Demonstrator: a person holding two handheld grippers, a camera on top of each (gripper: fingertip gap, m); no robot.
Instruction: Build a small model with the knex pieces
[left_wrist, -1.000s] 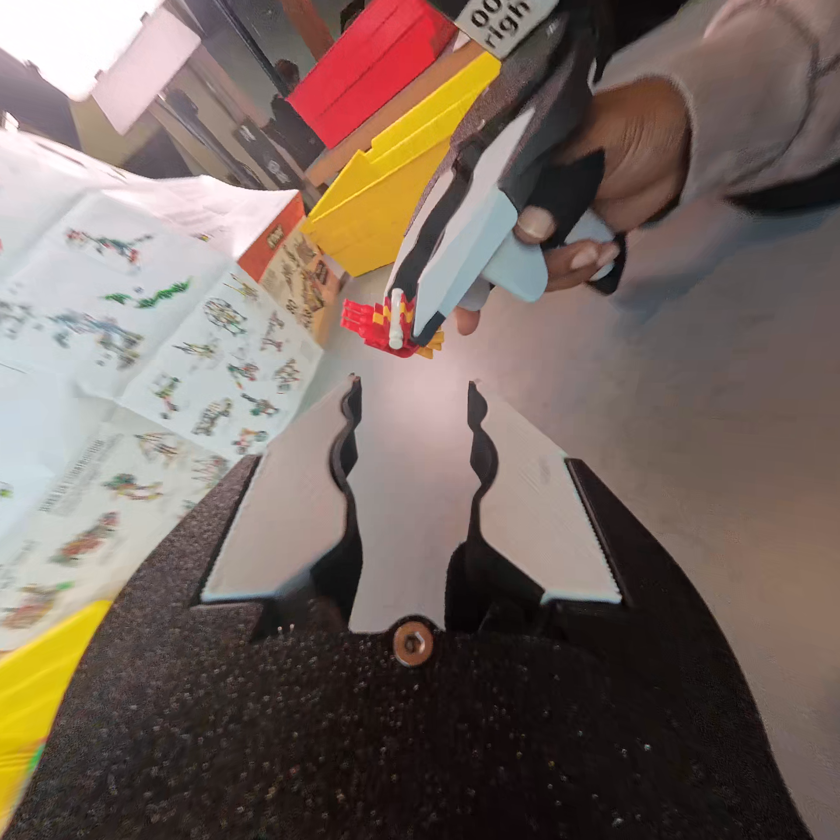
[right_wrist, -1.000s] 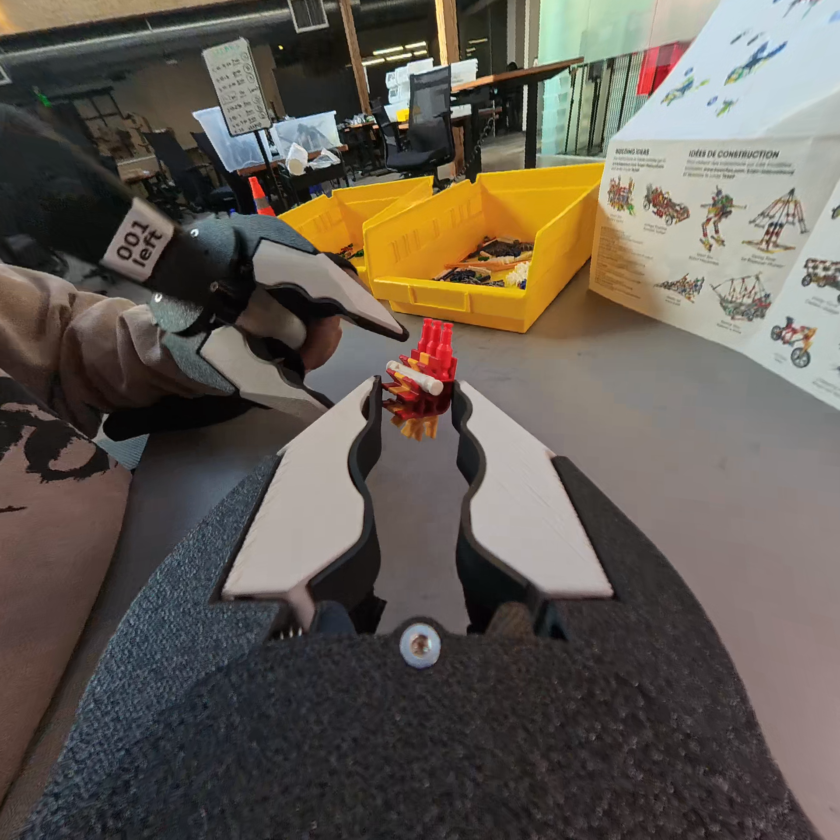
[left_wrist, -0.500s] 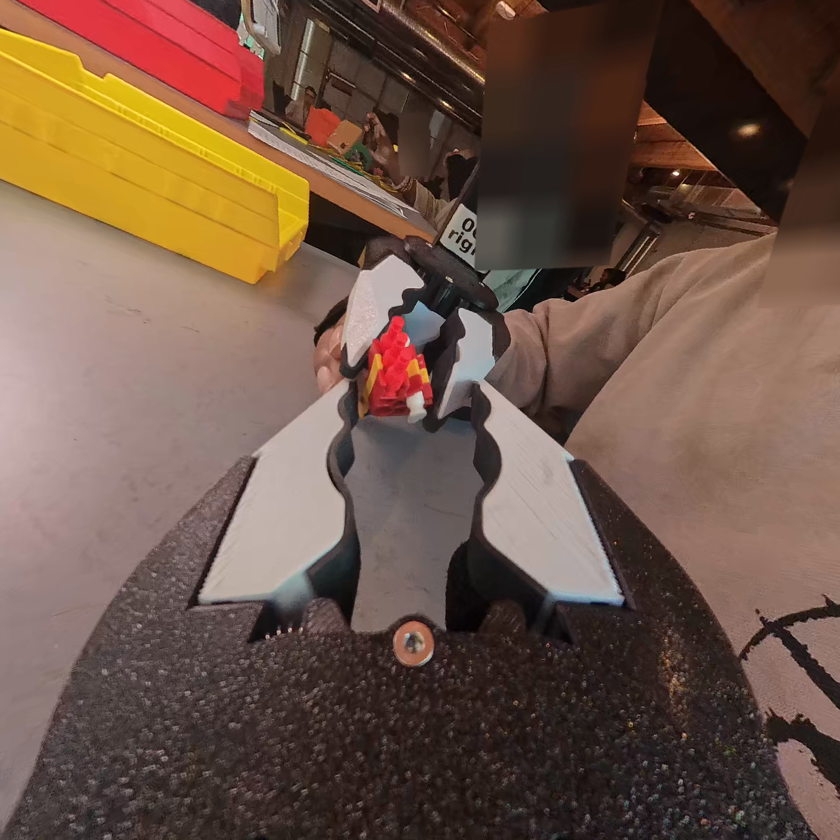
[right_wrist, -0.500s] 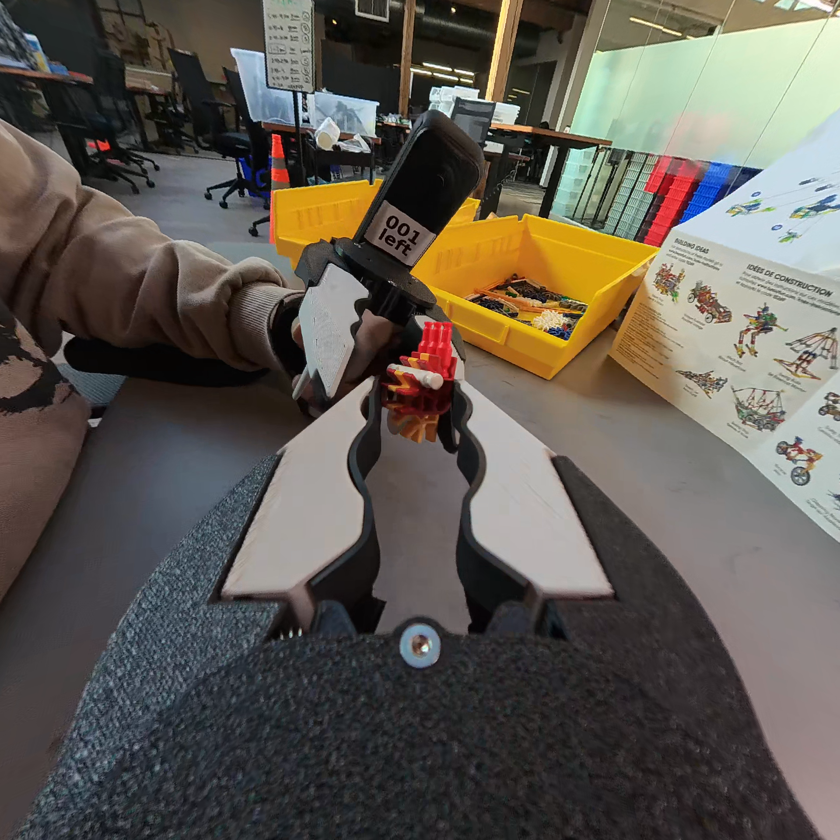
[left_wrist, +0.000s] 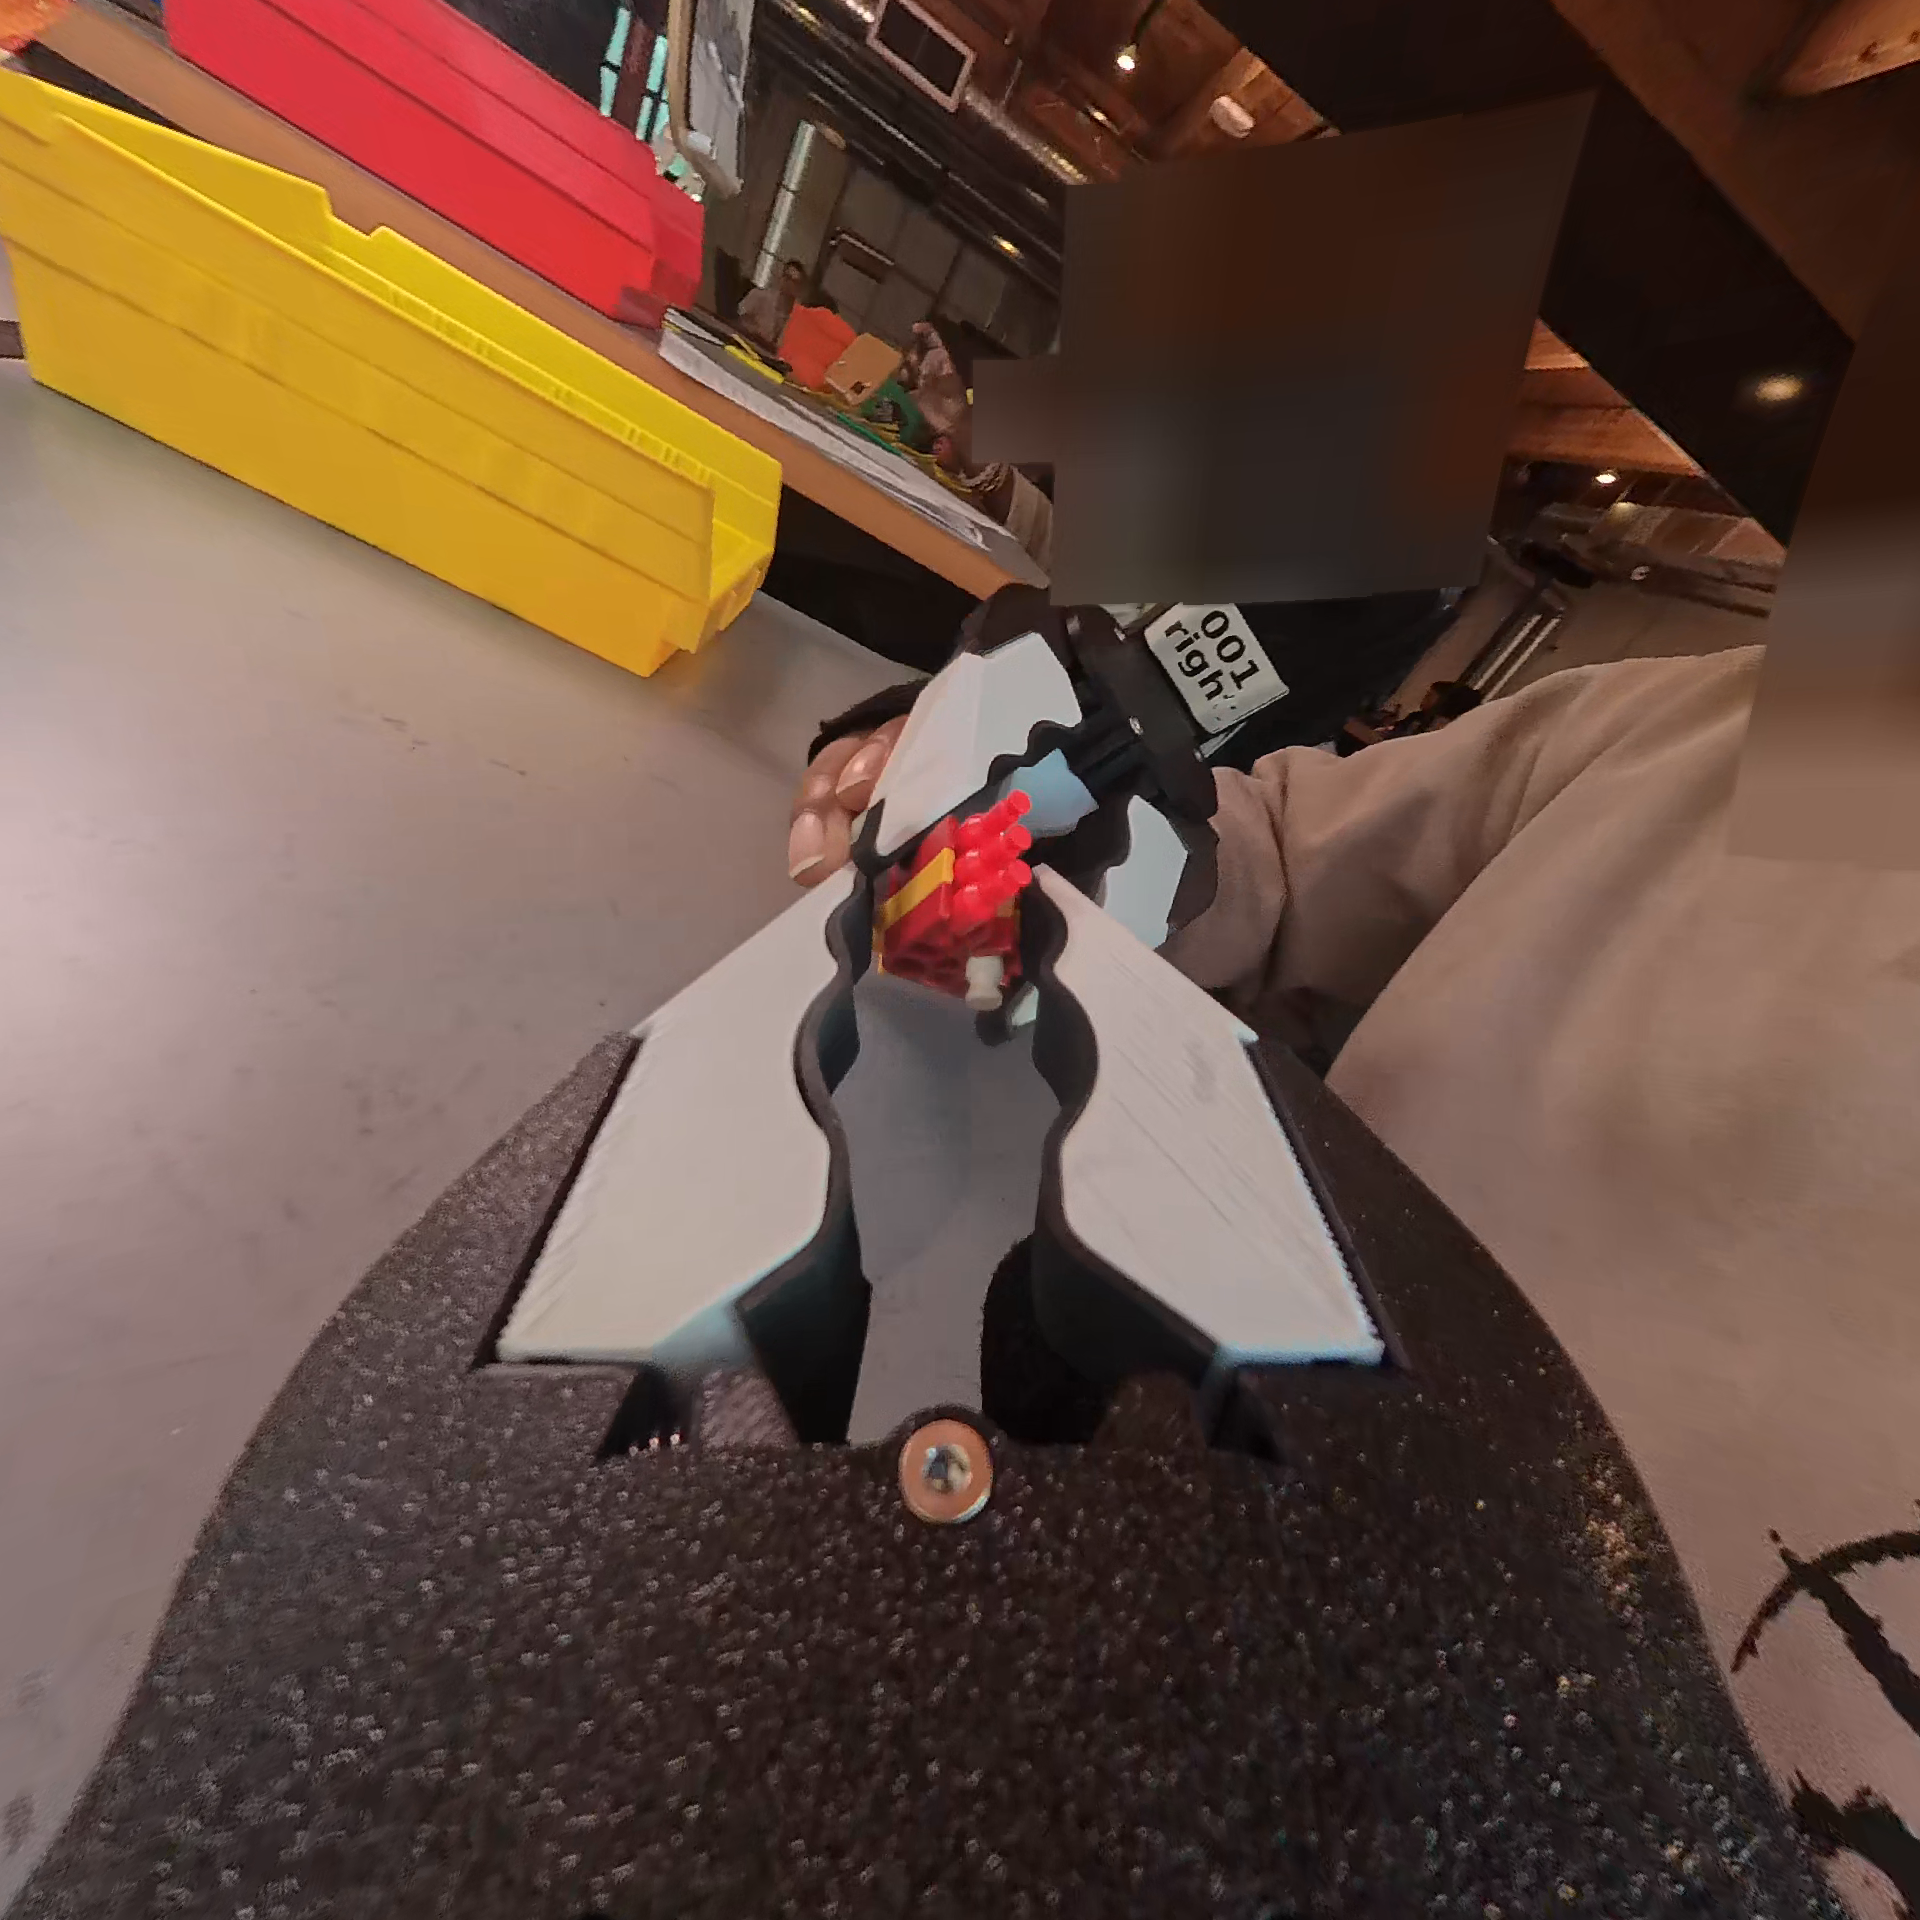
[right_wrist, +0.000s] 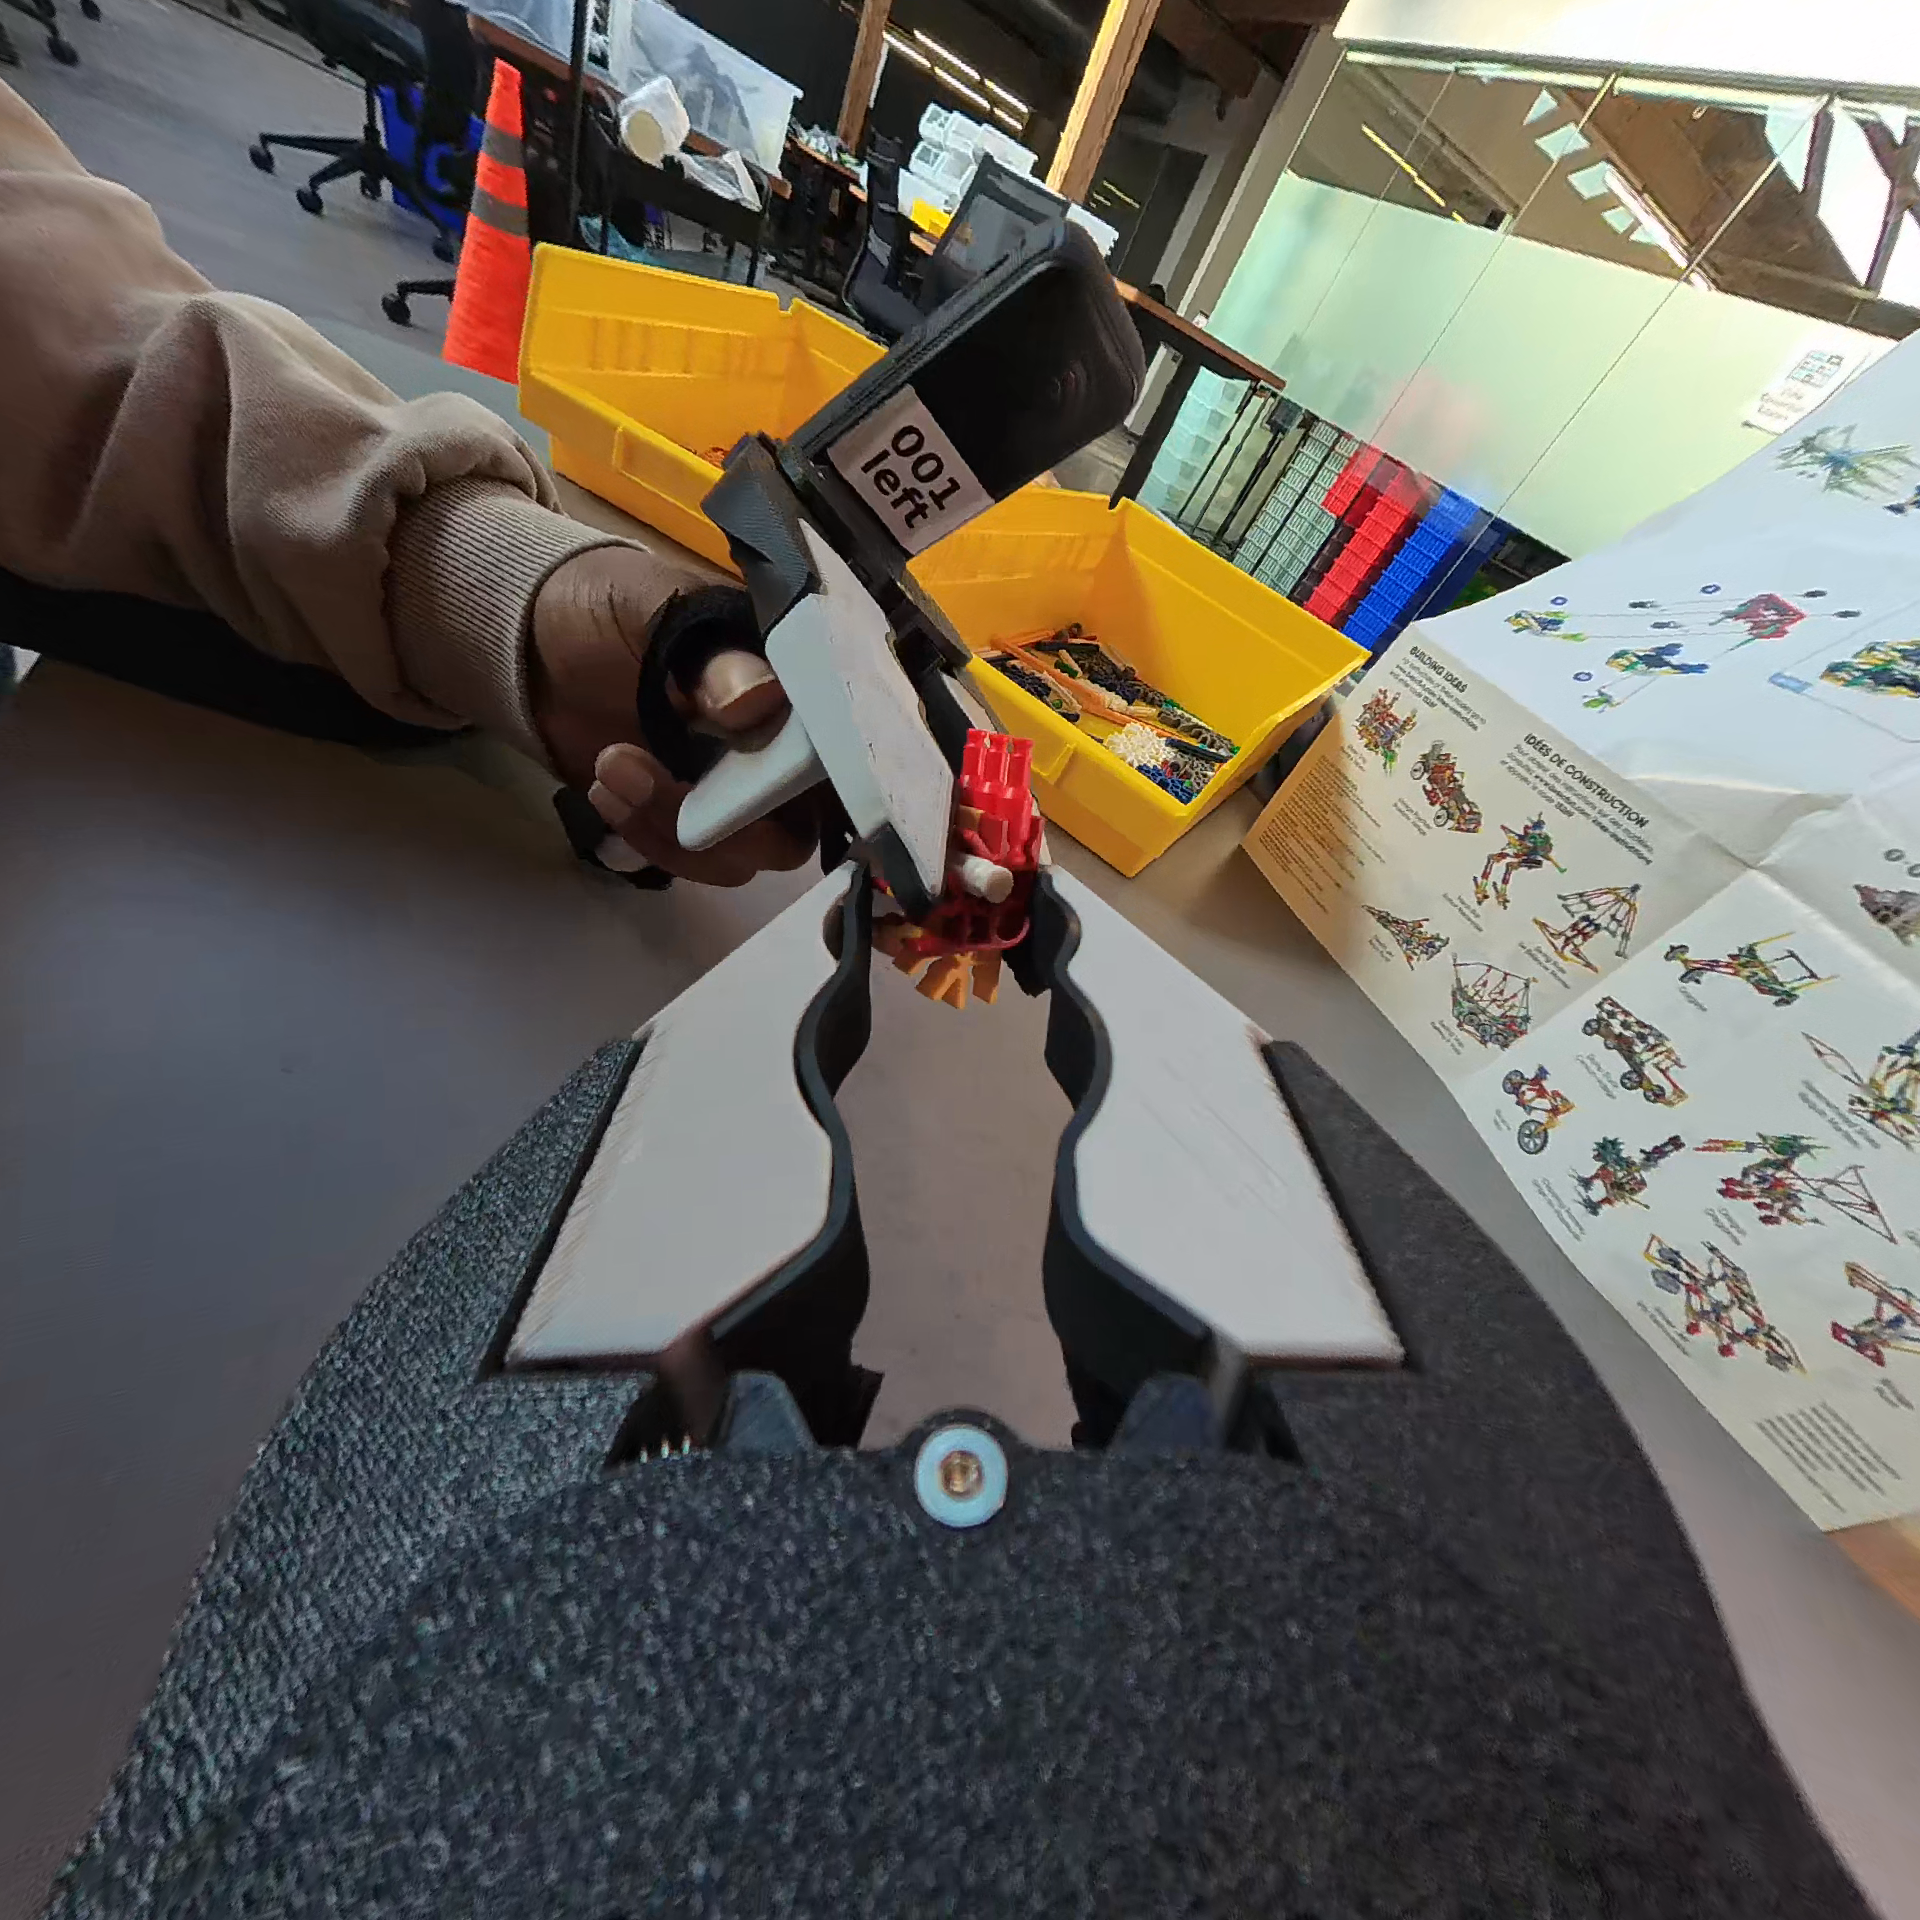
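The right gripper (right_wrist: 948, 914) and left gripper (left_wrist: 945, 914) are meeting above the grey table (right_wrist: 260, 987), both clamping one small red toy-brick cluster (right_wrist: 977, 883) from opposite sides. Yellow bins (right_wrist: 1143, 644) of mixed construction pieces are standing toward the table's far edge. A folded instruction sheet (right_wrist: 1662, 987) is lying along its right edge. A short white rod (right_wrist: 985, 879) is projecting from the cluster.

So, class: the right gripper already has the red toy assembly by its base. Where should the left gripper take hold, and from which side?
Grip the upright bundle of red rods above the right gripper, coming from the side opposite it, as the left gripper faces it now. The rods stand clear of the clamped red and orange base, whereas the white peg looks too small.
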